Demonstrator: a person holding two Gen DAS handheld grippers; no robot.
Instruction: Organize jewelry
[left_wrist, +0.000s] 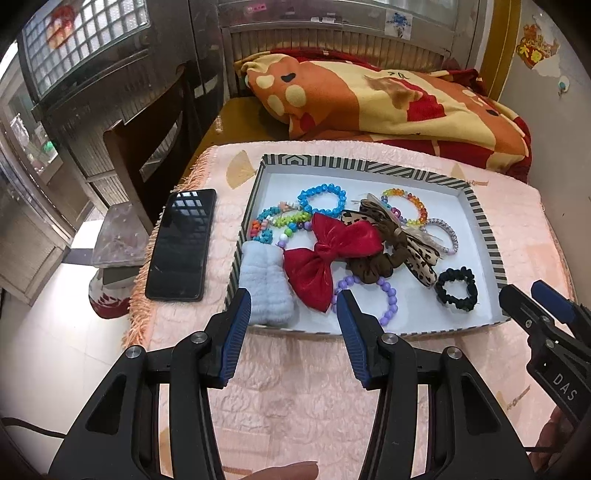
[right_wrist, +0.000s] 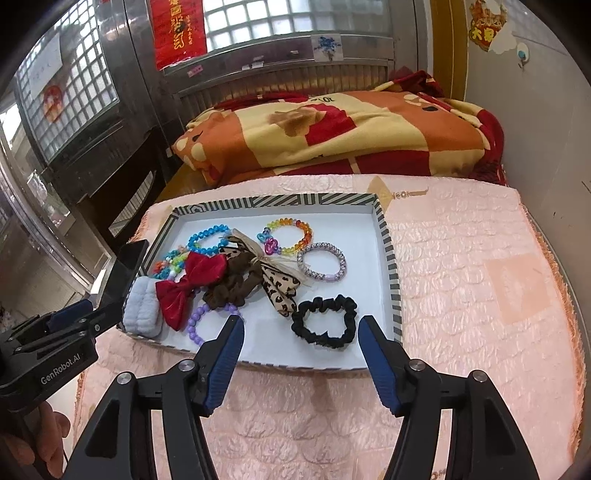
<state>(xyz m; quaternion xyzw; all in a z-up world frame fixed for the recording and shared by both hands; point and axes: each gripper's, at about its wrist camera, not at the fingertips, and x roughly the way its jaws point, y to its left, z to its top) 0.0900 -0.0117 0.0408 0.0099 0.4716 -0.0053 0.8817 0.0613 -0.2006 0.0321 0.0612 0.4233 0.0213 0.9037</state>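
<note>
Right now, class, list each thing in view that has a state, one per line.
Striped box: open, no lid on it.
Phone: screen dark, flat on the cloth beside the box.
Black scrunchie: inside the box, untouched.
Left claw: open, empty.
Right claw: open, empty.

A tray (left_wrist: 484, 221) sits on the cloth-covered worktop (right_wrist: 480, 295), with a phone (left_wrist: 181, 243) just left of it and a folded blanket (left_wrist: 388, 99) behind. In the tray, a fluffy scrunchie (left_wrist: 264, 284) lies at the near left corner, a bow (left_wrist: 325, 258) to its right, bead bracelets (left_wrist: 321, 201) behind, and a ruffled hair tie (right_wrist: 325, 321) at the near right.
</note>
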